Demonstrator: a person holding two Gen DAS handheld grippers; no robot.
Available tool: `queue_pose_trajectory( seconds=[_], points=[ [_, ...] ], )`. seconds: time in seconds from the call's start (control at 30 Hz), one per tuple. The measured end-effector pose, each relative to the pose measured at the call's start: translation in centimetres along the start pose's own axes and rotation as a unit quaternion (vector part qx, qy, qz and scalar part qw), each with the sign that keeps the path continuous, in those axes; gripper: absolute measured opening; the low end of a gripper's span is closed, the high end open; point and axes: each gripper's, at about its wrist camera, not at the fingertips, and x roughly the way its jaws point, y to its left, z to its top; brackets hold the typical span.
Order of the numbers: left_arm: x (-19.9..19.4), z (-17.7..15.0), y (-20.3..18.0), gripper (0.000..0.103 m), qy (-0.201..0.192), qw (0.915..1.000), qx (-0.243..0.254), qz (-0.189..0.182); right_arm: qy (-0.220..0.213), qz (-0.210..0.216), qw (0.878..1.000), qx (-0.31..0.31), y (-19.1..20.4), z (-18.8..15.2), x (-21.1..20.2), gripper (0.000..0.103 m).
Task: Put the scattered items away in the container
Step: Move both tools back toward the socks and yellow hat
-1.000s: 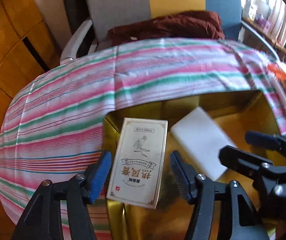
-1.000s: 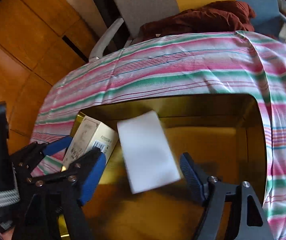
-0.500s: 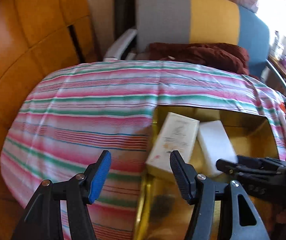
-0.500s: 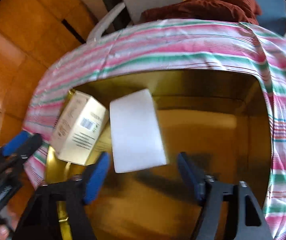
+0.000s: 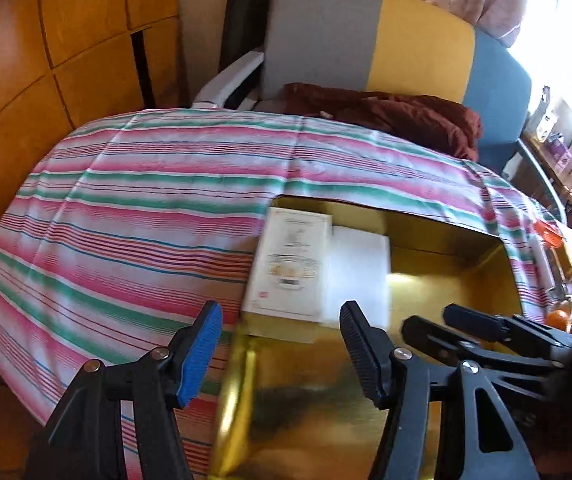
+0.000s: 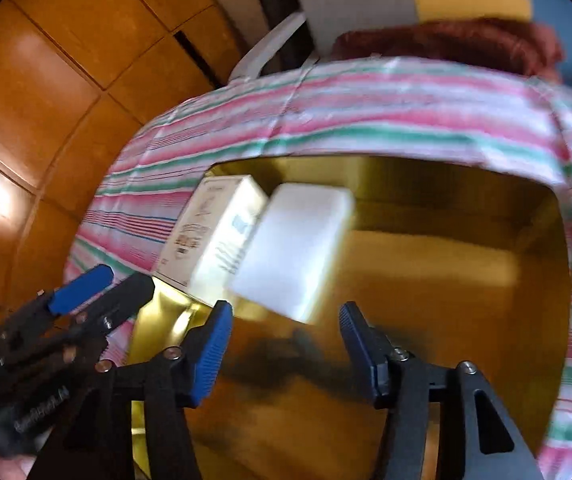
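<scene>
Gold container is sitting open on the striped tablecloth, and two items are lying side by side in its left end. Cream printed box is resting against the left wall, its long axis running from the near side toward the far wall, printed face up. White block is lying just to its right, touching it and pointing much the same way. Left gripper is hovering above the container's near left corner, jaws well apart and gripping nothing. Right gripper is hanging over the gold floor, jaws opening with nothing between them
</scene>
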Motion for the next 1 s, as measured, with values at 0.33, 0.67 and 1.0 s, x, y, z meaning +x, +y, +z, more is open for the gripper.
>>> queue_pose_trajectory(
  seconds=[0.33,0.67,1.0],
  points=[
    [-1.3,-2.3,-7.5,0.062,-0.005,0.9956,0.046,-0.082,-0.109,-0.056,0.992,0.038,-6.0,-3.8,-9.7,0.066],
    [-2.8,-4.9,-15.7,0.062,-0.001,0.9782,0.122,-0.168,-0.188,-0.266,0.931,0.166,-23.5,-9.7,-19.4,0.069],
    [-3.1,-6.5,-19.4,0.062,0.007,0.9685,0.172,-0.180,-0.132,-0.274,0.934,0.185,-30.4,-12.2,-19.4,0.077]
  ],
)
